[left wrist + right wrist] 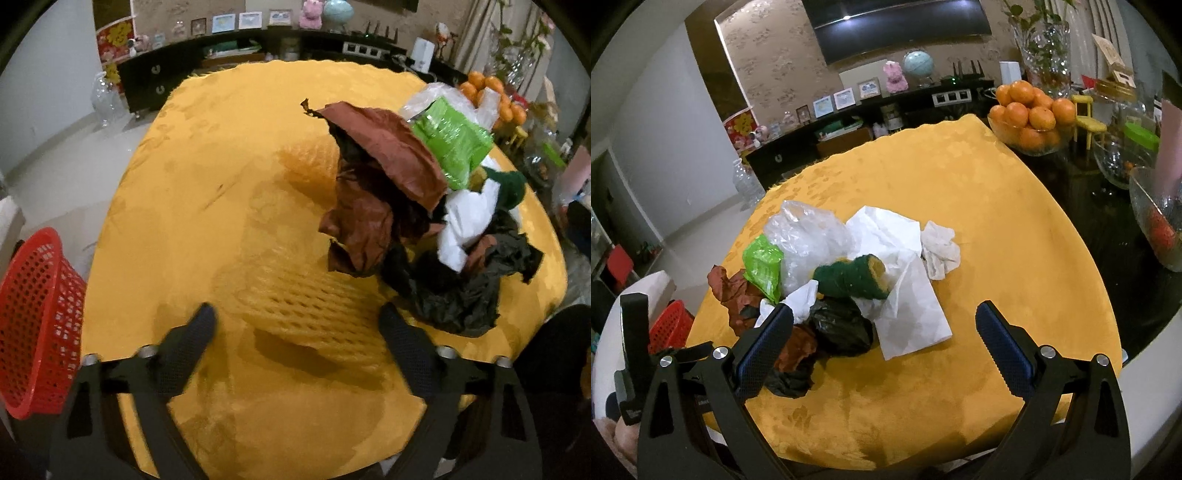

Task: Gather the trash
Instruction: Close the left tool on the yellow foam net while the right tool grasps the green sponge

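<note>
Trash [846,273] sits heaped mid-frame for easy picking. I hold my left gripper [297,325] and right gripper [884,325] wide open, empty; basket [33,325] waits lower left.

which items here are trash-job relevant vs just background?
Job: yellow foam net, brown paper, black bag, green wrapper, clear plastic bag, white paper bag, crumpled tissue, scouring sponge, red basket.
Background: oranges, globe, glass vase.
</note>
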